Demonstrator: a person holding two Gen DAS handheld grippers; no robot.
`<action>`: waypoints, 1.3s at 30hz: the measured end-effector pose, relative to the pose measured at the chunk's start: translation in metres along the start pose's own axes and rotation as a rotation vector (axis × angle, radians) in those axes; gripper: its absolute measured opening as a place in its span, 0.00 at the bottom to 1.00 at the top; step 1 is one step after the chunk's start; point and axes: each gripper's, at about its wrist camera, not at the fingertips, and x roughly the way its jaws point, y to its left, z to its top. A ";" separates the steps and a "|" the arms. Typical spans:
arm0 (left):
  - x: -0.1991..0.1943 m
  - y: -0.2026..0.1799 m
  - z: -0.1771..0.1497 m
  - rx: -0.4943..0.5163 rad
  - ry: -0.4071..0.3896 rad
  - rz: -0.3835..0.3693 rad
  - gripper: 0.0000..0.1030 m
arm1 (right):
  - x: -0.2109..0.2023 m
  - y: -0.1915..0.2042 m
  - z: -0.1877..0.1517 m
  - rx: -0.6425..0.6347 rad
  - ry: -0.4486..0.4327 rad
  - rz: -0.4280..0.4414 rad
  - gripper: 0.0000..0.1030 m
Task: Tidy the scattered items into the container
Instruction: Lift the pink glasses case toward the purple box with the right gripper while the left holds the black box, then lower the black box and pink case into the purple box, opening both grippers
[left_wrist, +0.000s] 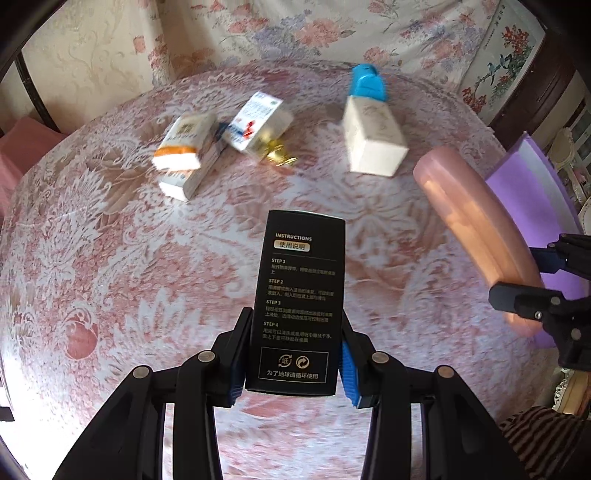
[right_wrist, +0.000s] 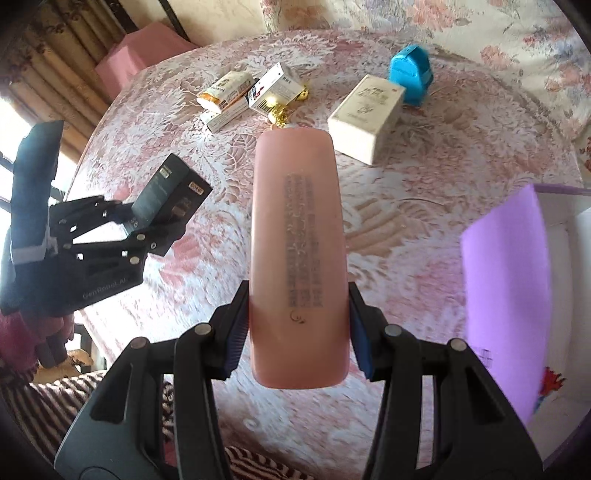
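My left gripper (left_wrist: 291, 363) is shut on a black box (left_wrist: 301, 295) printed with instructions, held above the tablecloth; the same box (right_wrist: 173, 192) and gripper (right_wrist: 147, 225) show at the left of the right wrist view. My right gripper (right_wrist: 297, 332) is shut on a long pink bottle (right_wrist: 297, 251), also seen as the pink bottle (left_wrist: 476, 229) at the right of the left wrist view. On the table lie a white box (right_wrist: 364, 114), a blue object (right_wrist: 412, 74), several small medicine boxes (right_wrist: 251, 92) and a gold item (right_wrist: 280, 110). The purple container (right_wrist: 506, 280) stands at the right.
A round table (right_wrist: 424, 206) under a pink and white lace cloth carries everything. Floral fabric (left_wrist: 295, 29) hangs behind it. A pink box (right_wrist: 144, 51) sits beyond the table's far left edge. Striped fabric (right_wrist: 55, 402) lies at the near edge.
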 end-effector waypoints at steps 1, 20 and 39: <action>-0.001 -0.008 0.001 0.003 -0.004 -0.002 0.41 | -0.004 -0.003 -0.003 -0.005 -0.004 0.003 0.50; -0.038 -0.107 0.010 -0.069 -0.059 -0.010 0.41 | -0.066 -0.064 -0.037 -0.086 -0.077 0.061 0.50; -0.057 -0.235 0.046 0.108 -0.159 -0.063 0.41 | -0.121 -0.164 -0.074 0.046 -0.179 -0.001 0.50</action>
